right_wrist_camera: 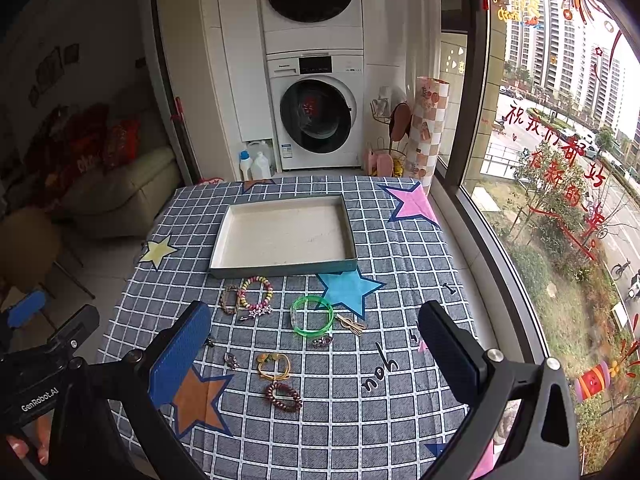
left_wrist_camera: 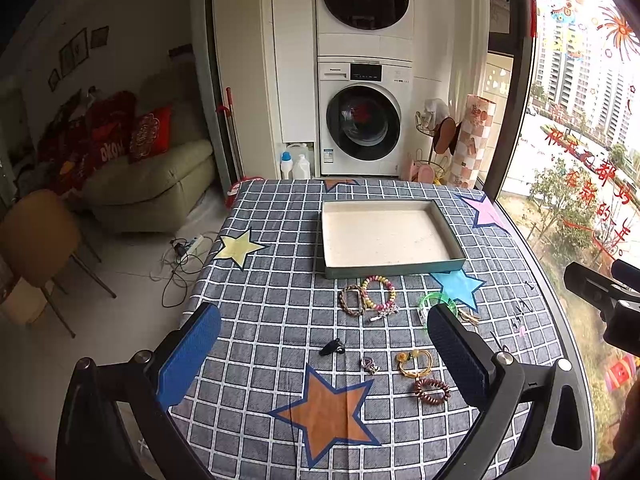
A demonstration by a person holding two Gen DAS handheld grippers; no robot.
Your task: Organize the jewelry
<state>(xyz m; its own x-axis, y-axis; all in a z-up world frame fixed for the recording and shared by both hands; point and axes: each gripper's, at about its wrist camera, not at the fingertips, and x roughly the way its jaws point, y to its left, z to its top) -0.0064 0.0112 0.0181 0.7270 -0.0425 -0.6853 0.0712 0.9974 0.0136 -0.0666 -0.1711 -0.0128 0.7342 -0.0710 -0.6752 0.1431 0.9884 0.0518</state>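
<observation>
An empty shallow tray (left_wrist_camera: 332,270) (right_wrist_camera: 224,270) with a white floor lies mid-table. In front of it lie a pink-and-yellow beaded bracelet (left_wrist_camera: 379,293) (right_wrist_camera: 256,292), a brown braided bracelet (left_wrist_camera: 352,300) (right_wrist_camera: 229,299), a green bangle (right_wrist_camera: 312,315) (left_wrist_camera: 430,300), a star hairpin (right_wrist_camera: 260,312), a gold clip (right_wrist_camera: 351,324), a yellow cord bracelet (left_wrist_camera: 414,362) (right_wrist_camera: 274,366), a dark red coil tie (left_wrist_camera: 432,391) (right_wrist_camera: 283,397), a black clip (left_wrist_camera: 332,347) and a small silver piece (left_wrist_camera: 370,365) (right_wrist_camera: 231,360). My left gripper (left_wrist_camera: 324,354) and right gripper (right_wrist_camera: 316,344) hover open above them, holding nothing.
The table wears a grey checked cloth (left_wrist_camera: 272,300) (right_wrist_camera: 400,400) with coloured stars. Stacked washing machines (left_wrist_camera: 364,120) stand behind, a sofa (left_wrist_camera: 152,176) and a chair (left_wrist_camera: 36,236) to the left, a large window (right_wrist_camera: 560,160) to the right. Cables (left_wrist_camera: 180,256) lie on the floor.
</observation>
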